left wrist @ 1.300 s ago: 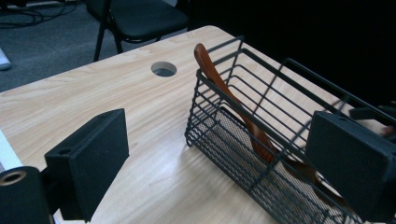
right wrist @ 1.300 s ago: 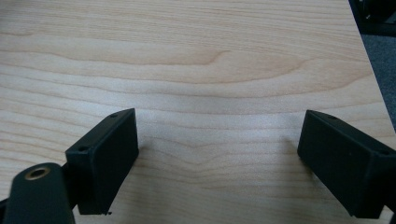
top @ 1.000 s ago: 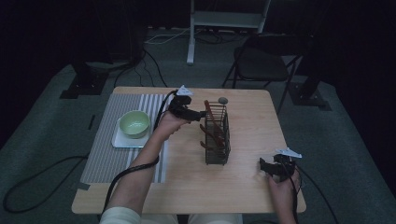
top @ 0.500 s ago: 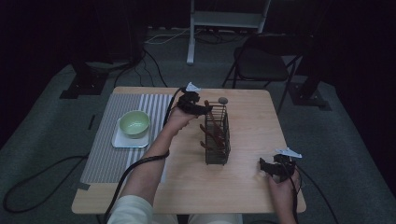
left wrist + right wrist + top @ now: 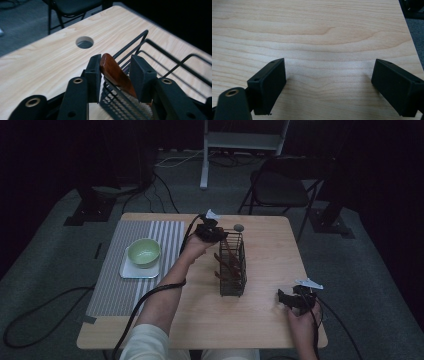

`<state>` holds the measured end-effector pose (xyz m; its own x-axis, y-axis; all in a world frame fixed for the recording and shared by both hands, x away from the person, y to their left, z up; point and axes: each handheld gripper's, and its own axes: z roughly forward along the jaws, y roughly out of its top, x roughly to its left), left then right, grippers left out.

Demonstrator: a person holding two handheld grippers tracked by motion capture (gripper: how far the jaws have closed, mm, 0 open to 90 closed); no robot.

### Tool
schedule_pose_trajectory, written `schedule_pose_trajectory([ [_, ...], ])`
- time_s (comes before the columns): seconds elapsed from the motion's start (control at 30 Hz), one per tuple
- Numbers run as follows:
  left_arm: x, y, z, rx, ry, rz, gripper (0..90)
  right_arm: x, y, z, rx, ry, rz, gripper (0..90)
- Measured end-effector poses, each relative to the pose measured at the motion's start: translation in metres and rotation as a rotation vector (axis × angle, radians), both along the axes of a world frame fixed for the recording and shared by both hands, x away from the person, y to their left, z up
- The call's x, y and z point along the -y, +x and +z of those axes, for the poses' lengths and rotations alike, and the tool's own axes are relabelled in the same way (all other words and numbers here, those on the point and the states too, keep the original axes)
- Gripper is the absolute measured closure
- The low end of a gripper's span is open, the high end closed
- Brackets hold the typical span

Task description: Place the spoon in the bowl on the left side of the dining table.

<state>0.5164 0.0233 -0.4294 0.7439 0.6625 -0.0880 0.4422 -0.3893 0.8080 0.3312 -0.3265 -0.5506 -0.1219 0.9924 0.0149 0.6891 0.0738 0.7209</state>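
Note:
A black wire basket (image 5: 232,265) stands upright mid-table with brown wooden utensils in it. My left gripper (image 5: 220,236) is at the basket's far top rim. In the left gripper view its jaws (image 5: 116,62) straddle a brown wooden handle (image 5: 112,71) that sticks out of the basket (image 5: 160,57). The jaws have just been closing. The handle lies against the left pad (image 5: 94,72), with a gap still showing to the right pad. My right gripper (image 5: 286,299) rests near the table's front right corner, jaws wide apart (image 5: 329,82) over bare wood.
A green bowl (image 5: 144,252) sits on a white tray (image 5: 131,271) on a striped grey mat (image 5: 115,285) at the left. A round cable hole (image 5: 239,227) lies just behind the basket. A folding chair (image 5: 280,185) stands beyond the table.
My left gripper has moved right and slightly down to the basket's top rim, and its jaws have come in around the wooden handle. The right gripper has stayed put.

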Motion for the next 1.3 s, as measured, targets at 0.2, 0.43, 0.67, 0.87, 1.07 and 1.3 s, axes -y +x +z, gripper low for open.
schedule_pose_trajectory([
  [0.2,-0.004,-0.002,0.006,0.005,-0.021,0.01,70.7,0.0,0.0,0.0,0.0,0.0,0.0,11.7],
  [0.43,-0.006,-0.01,0.009,0.003,-0.06,-0.002,74.4,0.0,0.0,0.0,0.0,0.0,0.0,11.7],
  [0.67,-0.009,-0.028,0.014,-0.005,-0.154,-0.058,80.3,0.0,0.0,0.0,0.0,0.0,0.0,11.7],
  [0.87,-0.01,-0.036,0.014,-0.006,-0.203,-0.062,83.8,0.0,0.0,0.0,0.0,0.0,0.0,11.7],
  [1.07,-0.006,-0.04,0.017,0.023,-0.179,-0.077,84.0,0.0,0.0,0.0,0.0,0.0,0.0,11.7],
  [1.3,-0.007,-0.043,0.036,0.055,-0.194,-0.067,84.0,0.0,0.0,0.0,0.0,0.0,0.0,11.7],
])
